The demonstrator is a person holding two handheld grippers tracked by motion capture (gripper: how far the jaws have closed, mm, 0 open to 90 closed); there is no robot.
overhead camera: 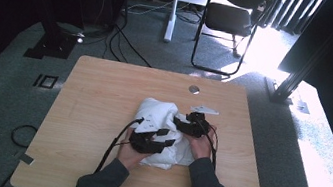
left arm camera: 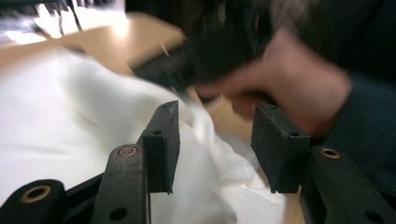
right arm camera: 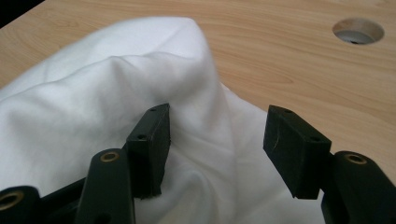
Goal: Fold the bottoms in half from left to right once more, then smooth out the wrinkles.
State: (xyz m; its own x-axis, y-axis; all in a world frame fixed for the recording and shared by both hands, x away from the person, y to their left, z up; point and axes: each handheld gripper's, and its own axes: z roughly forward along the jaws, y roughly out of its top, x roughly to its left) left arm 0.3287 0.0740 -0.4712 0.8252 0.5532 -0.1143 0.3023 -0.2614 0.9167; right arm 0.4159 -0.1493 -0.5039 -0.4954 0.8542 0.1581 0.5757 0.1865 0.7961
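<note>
**2 grippers over 1 white cloth**

While 1 crumpled white cloth (overhead camera: 163,131) lies mid-table (overhead camera: 103,93), 2 grippers work it. Left gripper (left arm camera: 215,140) stands with jaws apart, cloth beneath and between them, unpinched. Right gripper (right arm camera: 217,144) likewise gapes, folds lying between its pads without being pressed. 1 round hole (right arm camera: 358,31) sits beyond.
</note>
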